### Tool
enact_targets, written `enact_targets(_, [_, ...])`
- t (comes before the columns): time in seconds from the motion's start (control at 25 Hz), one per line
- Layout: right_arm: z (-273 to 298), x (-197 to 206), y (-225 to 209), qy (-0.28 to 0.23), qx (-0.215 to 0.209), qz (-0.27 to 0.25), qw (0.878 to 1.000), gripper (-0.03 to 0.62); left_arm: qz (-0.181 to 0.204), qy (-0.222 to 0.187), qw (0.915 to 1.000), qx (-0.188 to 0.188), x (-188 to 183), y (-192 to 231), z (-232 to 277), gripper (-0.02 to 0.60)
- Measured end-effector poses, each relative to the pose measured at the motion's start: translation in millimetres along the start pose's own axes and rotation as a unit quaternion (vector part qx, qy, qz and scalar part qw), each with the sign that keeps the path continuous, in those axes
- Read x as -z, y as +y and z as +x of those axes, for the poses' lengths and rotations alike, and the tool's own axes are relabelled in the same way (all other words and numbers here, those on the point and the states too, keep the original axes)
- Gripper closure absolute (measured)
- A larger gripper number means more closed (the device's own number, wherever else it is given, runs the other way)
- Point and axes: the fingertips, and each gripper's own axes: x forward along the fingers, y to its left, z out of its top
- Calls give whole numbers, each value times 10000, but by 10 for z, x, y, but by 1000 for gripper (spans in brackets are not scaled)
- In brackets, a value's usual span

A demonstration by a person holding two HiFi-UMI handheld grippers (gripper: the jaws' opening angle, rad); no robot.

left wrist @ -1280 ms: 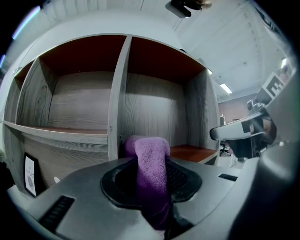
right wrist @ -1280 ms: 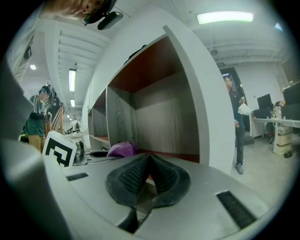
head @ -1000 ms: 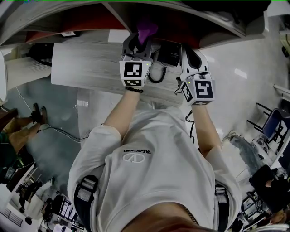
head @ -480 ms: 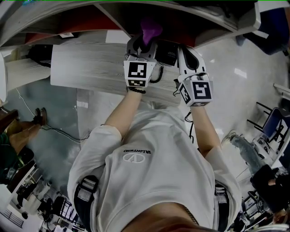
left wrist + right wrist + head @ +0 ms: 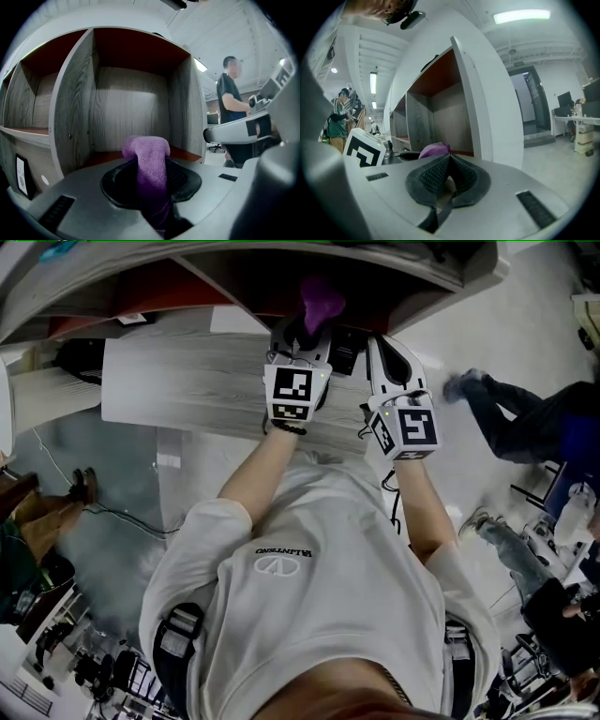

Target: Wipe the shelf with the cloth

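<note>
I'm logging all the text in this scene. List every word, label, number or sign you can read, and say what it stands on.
"VALENTINO": on the chest of the person's white T-shirt, upside down in the head view.
Label on the shelf unit's lower left edge: too small to read.
Sign over the doorway: too small to read.
Marker cubes: black-and-white square patterns only, no words.

Grey woodgrain shelf: upright dividers, red-brown compartment floors, small card in lower-left compartment.
</note>
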Motion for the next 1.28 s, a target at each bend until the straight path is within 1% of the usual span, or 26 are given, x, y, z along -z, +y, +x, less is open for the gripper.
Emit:
enact_targets(0.4, [-111, 1, -160, -31, 34, 21, 10000, 594, 44, 63, 9998, 207, -28, -313, 135, 479])
enact_targets(0.76, [-220, -39, -299, -83, 70, 26, 9999, 594, 72, 76, 9997, 212, -77, -537, 213, 479])
enact_targets(1.28, [-296, -41, -443, -108, 132, 85, 9998, 594, 139, 86, 9991, 393, -112, -832, 322, 479])
